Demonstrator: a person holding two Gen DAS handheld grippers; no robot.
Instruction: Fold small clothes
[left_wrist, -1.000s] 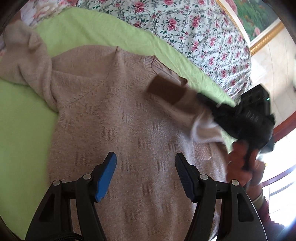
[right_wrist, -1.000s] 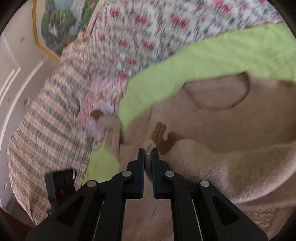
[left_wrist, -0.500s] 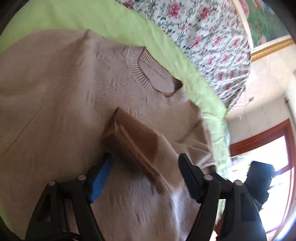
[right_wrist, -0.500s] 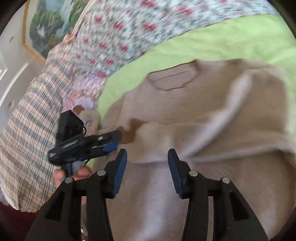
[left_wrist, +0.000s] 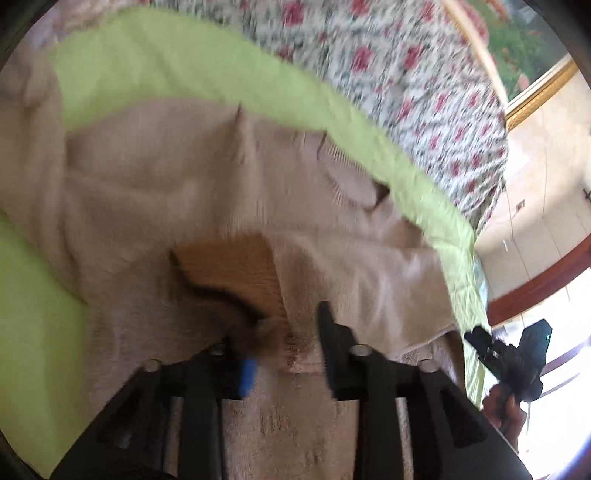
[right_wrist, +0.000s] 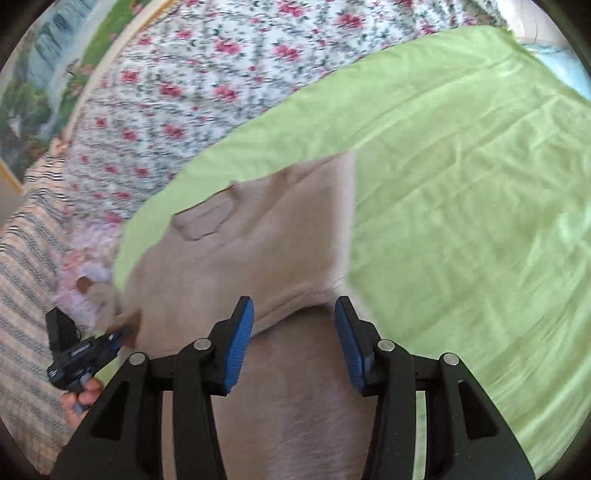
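Observation:
A beige knit sweater (left_wrist: 155, 177) lies flat on a lime-green sheet (left_wrist: 155, 70). One sleeve is folded across its chest, its brown cuff (left_wrist: 236, 269) near the middle. My left gripper (left_wrist: 284, 332) stands open over that sleeve, the cuff edge bunched between the fingers. The right gripper (right_wrist: 293, 325) is open and empty above the sweater (right_wrist: 258, 251), over the folded sleeve's edge. The left gripper also shows in the right wrist view (right_wrist: 88, 350), at the sweater's left side. The right gripper shows small at the right edge of the left wrist view (left_wrist: 509, 354).
A floral quilt (right_wrist: 207, 74) lies beyond the green sheet (right_wrist: 461, 184). A plaid blanket (right_wrist: 26, 288) covers the left part of the bed. A framed painting (left_wrist: 524, 55) hangs on the wall, and a wood-framed window (left_wrist: 546, 295) is at the right.
The right gripper let go of the sleeve after carrying it across the chest, then swung right. The left gripper moved down onto the folded sleeve and its cuff.

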